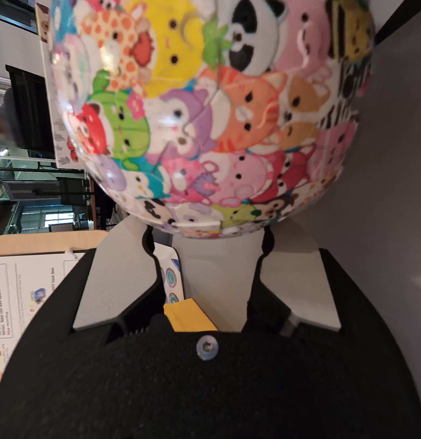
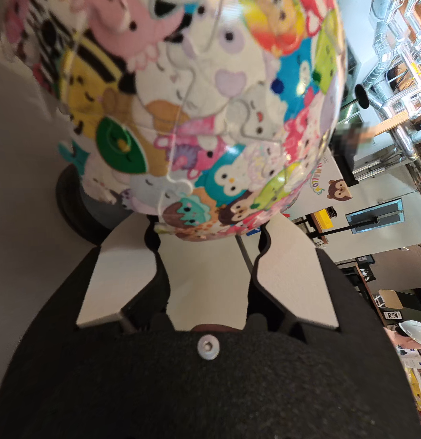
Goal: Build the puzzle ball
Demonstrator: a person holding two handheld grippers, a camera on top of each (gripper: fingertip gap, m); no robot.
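Puzzle ball (image 1: 212,114) straight ahead of both tongs, squeezed between them. Left gripper (image 1: 208,234) wide, tips touching ball. Right gripper (image 2: 207,229) wide too, pressing opposite side. Ball round, no long way.

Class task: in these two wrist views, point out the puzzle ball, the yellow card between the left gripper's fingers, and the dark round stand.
puzzle ball (image 1: 204,114): left wrist view, on its printed front face.
yellow card (image 1: 190,316): left wrist view, on its flat top.
dark round stand (image 2: 69,204): right wrist view, on its outer rim.
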